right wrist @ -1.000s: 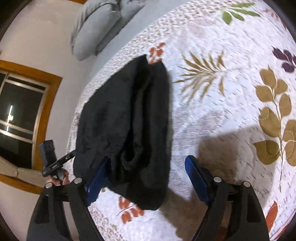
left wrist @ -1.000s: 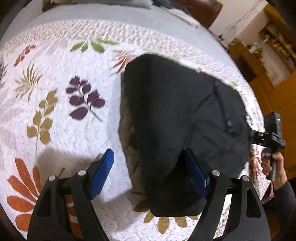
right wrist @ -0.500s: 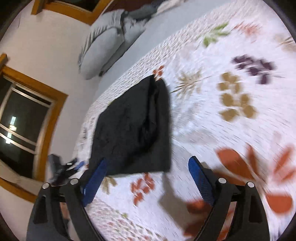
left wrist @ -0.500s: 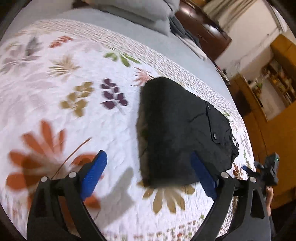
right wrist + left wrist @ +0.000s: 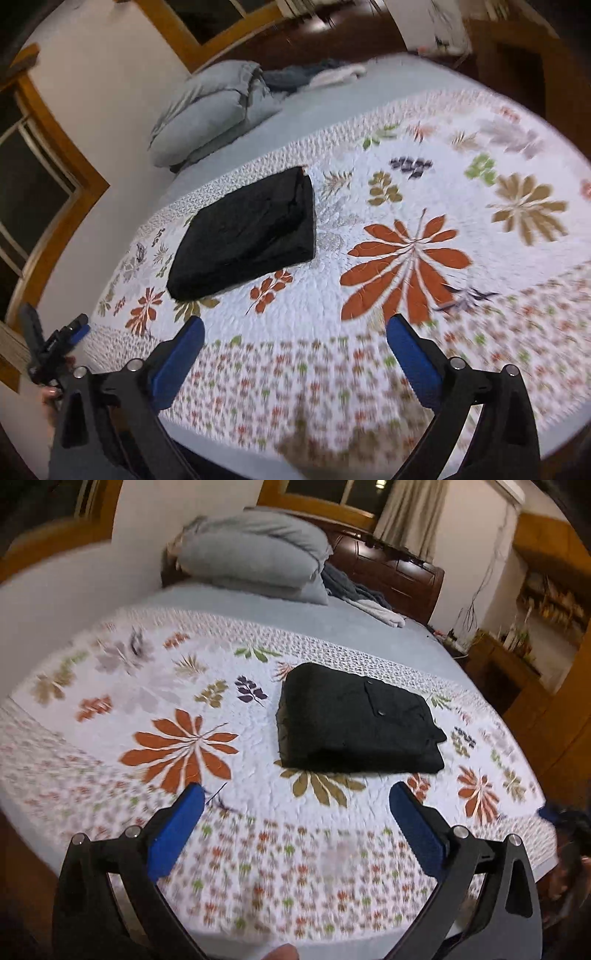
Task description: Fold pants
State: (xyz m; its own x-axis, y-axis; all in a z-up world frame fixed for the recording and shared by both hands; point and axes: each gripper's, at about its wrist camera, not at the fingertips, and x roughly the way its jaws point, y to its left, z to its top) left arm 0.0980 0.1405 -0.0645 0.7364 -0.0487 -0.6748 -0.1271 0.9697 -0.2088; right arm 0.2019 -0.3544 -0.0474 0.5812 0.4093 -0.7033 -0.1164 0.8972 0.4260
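Note:
The black pants (image 5: 354,723) lie folded into a compact rectangle on the floral quilt (image 5: 192,738) of the bed; the right wrist view shows the same pants (image 5: 247,232) up and left of centre. My left gripper (image 5: 295,805) hangs over the quilt's near edge, well short of the pants, its jaws opening wide with nothing between the blue pads (image 5: 177,830). My right gripper (image 5: 295,332) is likewise back from the pants, jaws opening, nothing between its pads (image 5: 413,358). At the far left of the right wrist view, a hand holds the left gripper's body (image 5: 51,347).
A grey folded duvet (image 5: 255,554) and loose clothes (image 5: 362,594) sit at the head of the bed by a dark wooden headboard (image 5: 391,572). A wooden cabinet (image 5: 502,668) stands to the right. A wood-framed window (image 5: 33,177) is on the wall.
Both grippers have let go of the pants' near edge, opened wider and pulled back and up from the bed. The pants stay folded on the quilt.

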